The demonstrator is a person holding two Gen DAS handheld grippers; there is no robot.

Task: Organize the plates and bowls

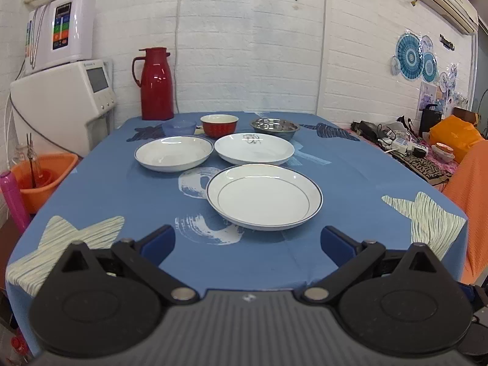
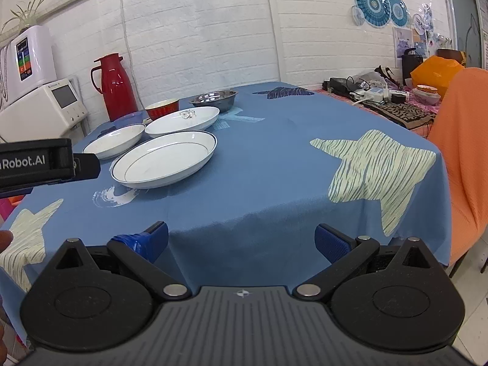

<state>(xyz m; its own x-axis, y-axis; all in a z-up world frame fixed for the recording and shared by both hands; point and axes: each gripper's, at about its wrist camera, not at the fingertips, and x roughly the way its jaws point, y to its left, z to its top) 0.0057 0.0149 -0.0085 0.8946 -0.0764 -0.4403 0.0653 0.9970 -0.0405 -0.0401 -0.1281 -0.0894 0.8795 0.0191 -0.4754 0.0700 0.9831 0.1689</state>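
Where blue-rimmed, the plate (image 1: 264, 196) lies empty.

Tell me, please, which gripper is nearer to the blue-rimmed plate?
Left. The left gripper hovers open just in front of the blue-rimmed plate; the right gripper, also open, sits back at the table's edge, off to the plate's right.

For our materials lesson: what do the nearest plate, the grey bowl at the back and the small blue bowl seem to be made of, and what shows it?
Nearest plate: probably glazed ceramic; glossy white with a thin dark rim line.
Grey bowl: looks like polished metal; mirror-like reflections inside.
Small blue bowl: likely translucent plastic or glass; the cloth shows faintly through it.
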